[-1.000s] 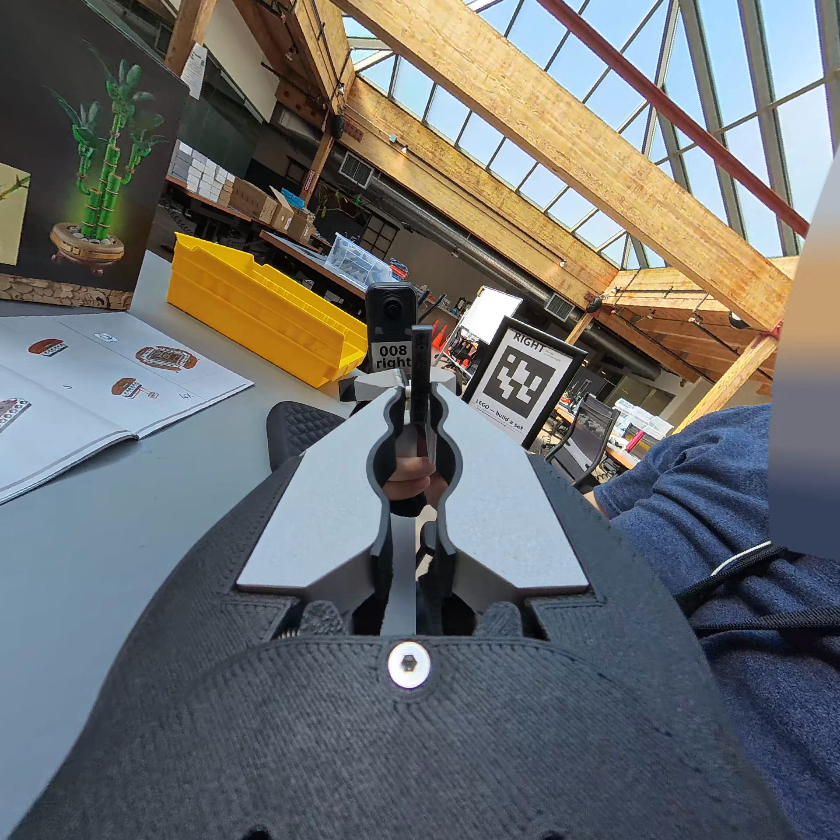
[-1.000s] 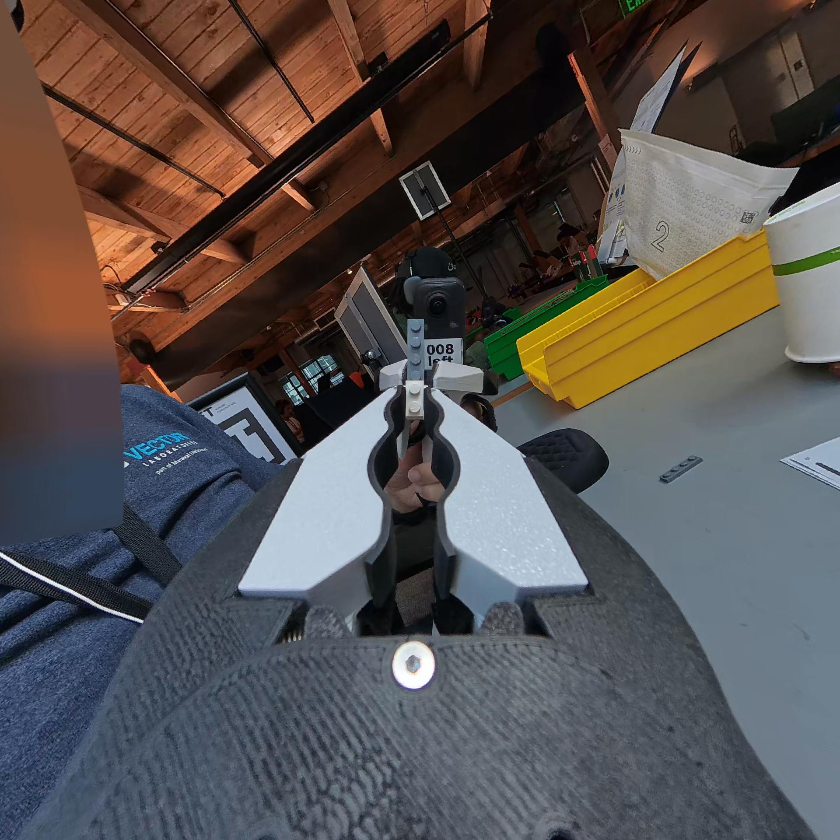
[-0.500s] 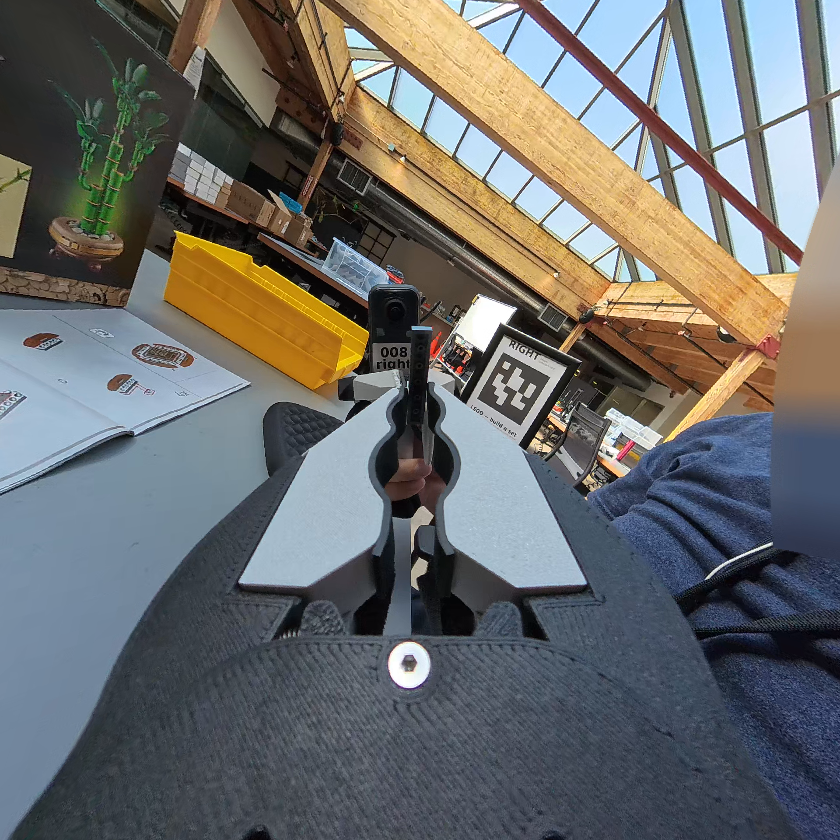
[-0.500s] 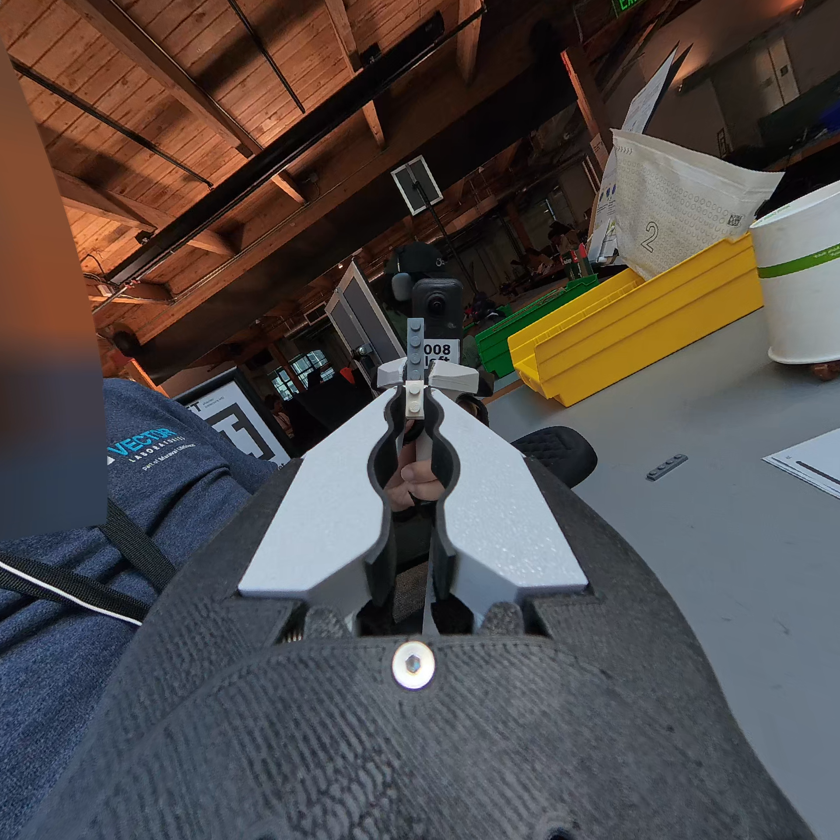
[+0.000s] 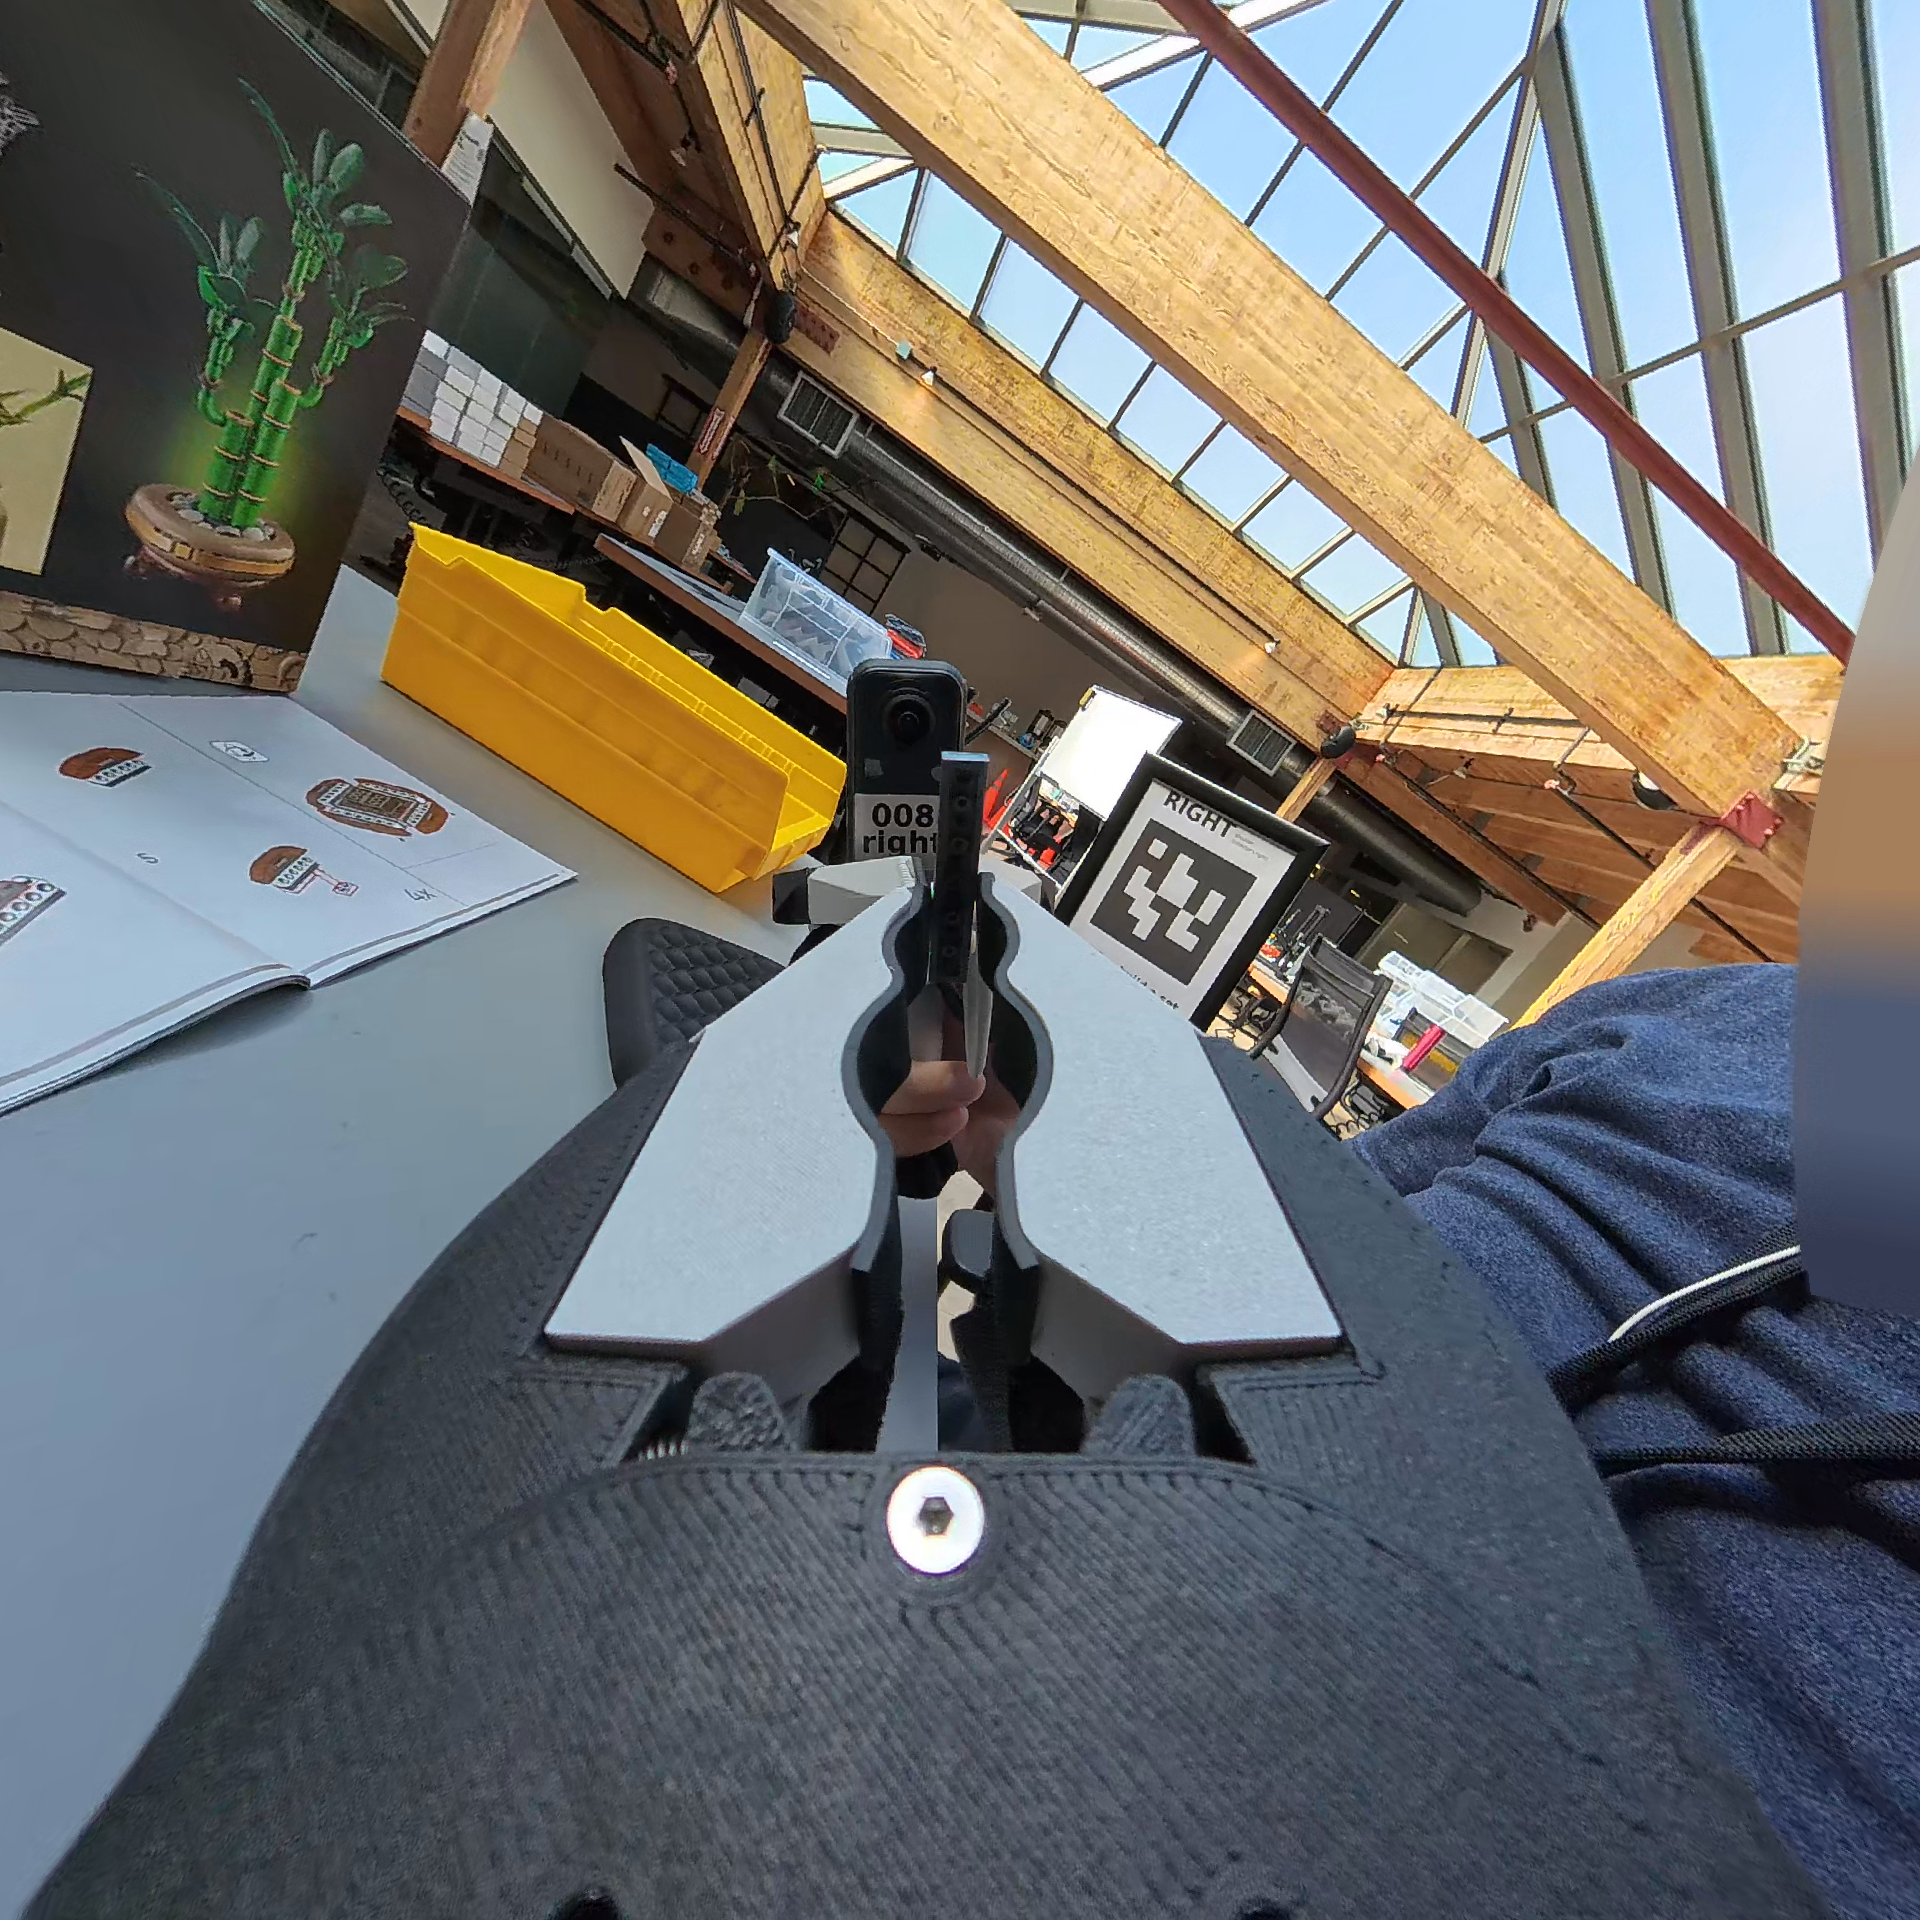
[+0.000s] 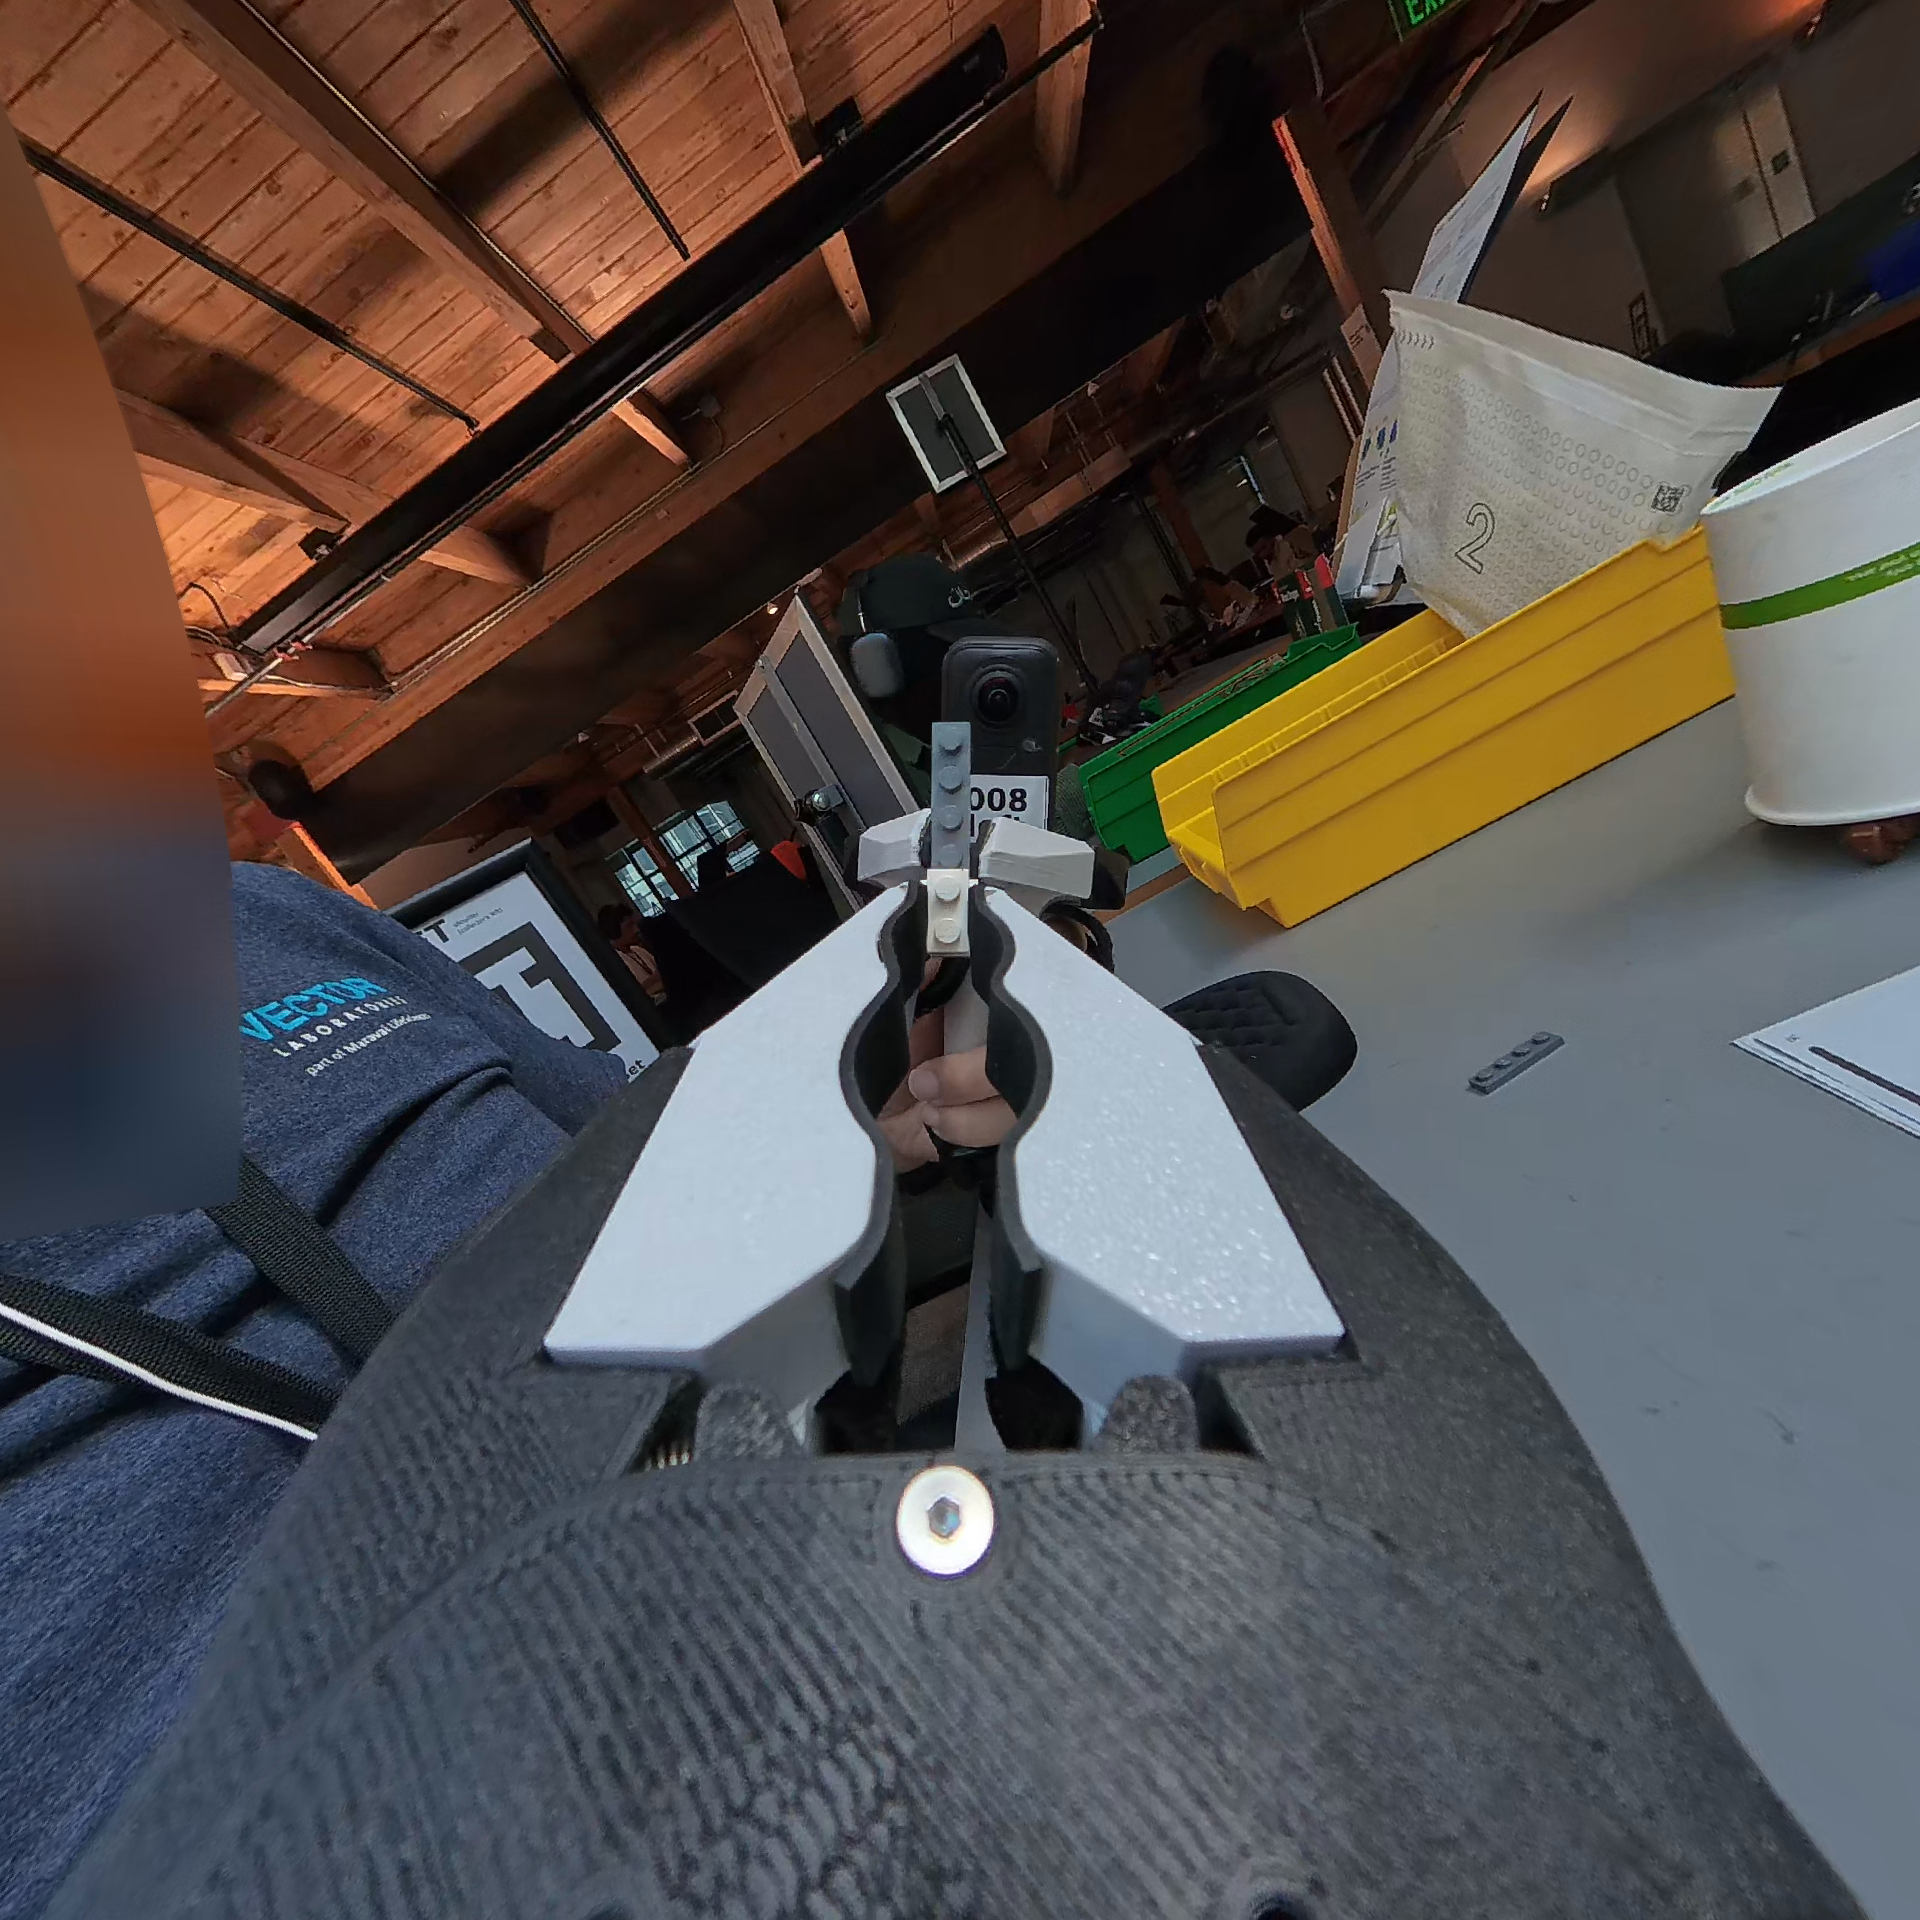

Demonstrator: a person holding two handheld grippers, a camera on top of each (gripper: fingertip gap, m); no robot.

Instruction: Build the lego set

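Standing upright, a dark grey plate (image 5: 954, 883) is clamped in the left gripper (image 5: 951, 914) jaws; the right gripper (image 6: 948, 894) jaws pinch a white plate (image 6: 945, 914) meeting it. Only the right wrist view shows a loose grey plate (image 6: 1515, 1062) on the table (image 6: 1558, 1247).

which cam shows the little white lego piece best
The right wrist view: the white plate faces the camera, studs visible, between the right gripper's jaws, against the grey plate. In the left wrist view, the dark underside of the grey plate hides it.
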